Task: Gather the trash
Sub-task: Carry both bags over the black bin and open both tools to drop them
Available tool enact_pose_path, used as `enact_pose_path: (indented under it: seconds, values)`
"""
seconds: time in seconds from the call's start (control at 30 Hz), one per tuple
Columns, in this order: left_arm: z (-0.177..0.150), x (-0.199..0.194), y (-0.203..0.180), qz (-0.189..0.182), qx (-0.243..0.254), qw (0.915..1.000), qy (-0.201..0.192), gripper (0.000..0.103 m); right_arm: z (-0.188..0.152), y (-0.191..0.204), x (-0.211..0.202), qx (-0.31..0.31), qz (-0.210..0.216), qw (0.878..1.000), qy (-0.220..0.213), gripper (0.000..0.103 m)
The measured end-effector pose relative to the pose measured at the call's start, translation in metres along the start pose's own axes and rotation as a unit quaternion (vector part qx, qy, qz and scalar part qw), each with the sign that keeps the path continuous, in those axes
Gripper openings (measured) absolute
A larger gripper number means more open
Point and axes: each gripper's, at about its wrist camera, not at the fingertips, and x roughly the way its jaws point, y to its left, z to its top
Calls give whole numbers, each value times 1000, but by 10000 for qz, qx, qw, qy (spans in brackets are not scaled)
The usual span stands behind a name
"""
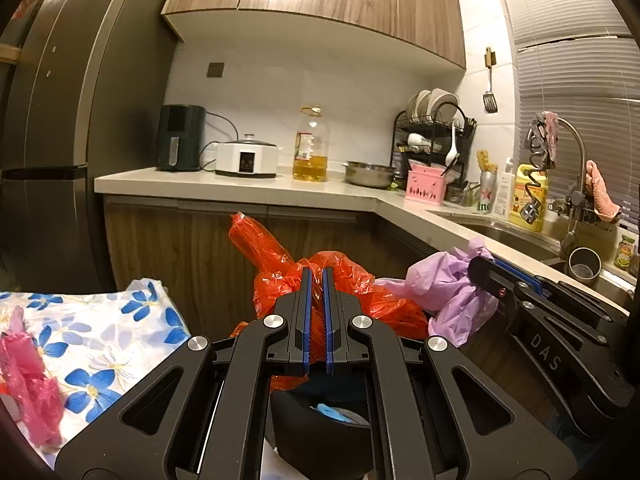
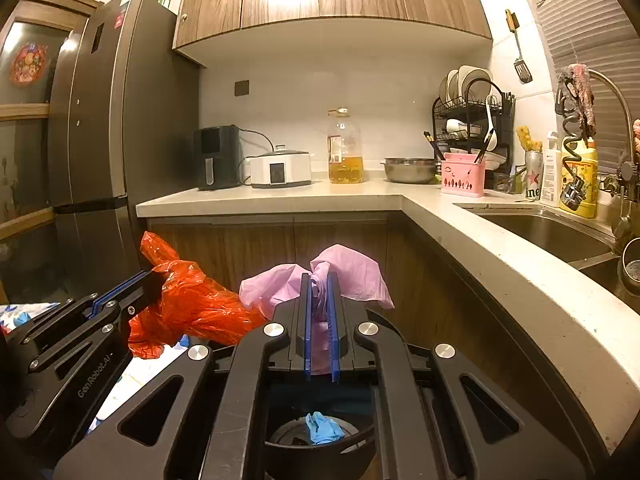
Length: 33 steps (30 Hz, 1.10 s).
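Note:
My left gripper [image 1: 317, 270] is shut on a crumpled orange plastic bag [image 1: 280, 264], which bulges out beyond its blue pads. My right gripper [image 2: 319, 276] is shut on a lilac plastic bag [image 2: 352, 268] that fans out past its tips. Both bags hang in the air side by side, the orange plastic bag [image 2: 192, 300] left of the lilac plastic bag [image 1: 448, 284]. Below both grippers sits a black bin [image 2: 320, 452] with a blue glove [image 2: 322, 428] inside. A pink plastic bag [image 1: 28, 376] lies on the floral cloth at the left.
A floral tablecloth [image 1: 100, 340] covers a surface at lower left. Ahead runs an L-shaped counter [image 2: 280, 198] with an air fryer, cooker, oil bottle, steel bowl and dish rack. A sink [image 2: 552, 232] lies to the right, a tall fridge [image 2: 100, 120] to the left.

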Motion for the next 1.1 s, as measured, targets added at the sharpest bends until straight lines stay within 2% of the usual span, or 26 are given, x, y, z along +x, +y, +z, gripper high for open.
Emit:
enact_pose_path:
  seconds: [0.63,0.8,0.97,1.0,1.1]
  values:
    - [-12,28,6,-216,-164,9995,158,5,-6,-7,25,28,90,9998,166,10]
    - [-15,36,7,-319,-175,9990,250,5,-8,-11,28,50,114,9998,175,24]
    - [-21,43,6,-400,-157,9980,453,8,-8,-15,26,174,55,9997,144,32]
    - [-23,45,5,-395,-125,9979,505,9,-8,-16,25,203,35,9997,135,38]
    - [-27,45,6,-385,-93,9977,552,15,-9,-19,22,275,3,9995,124,45]
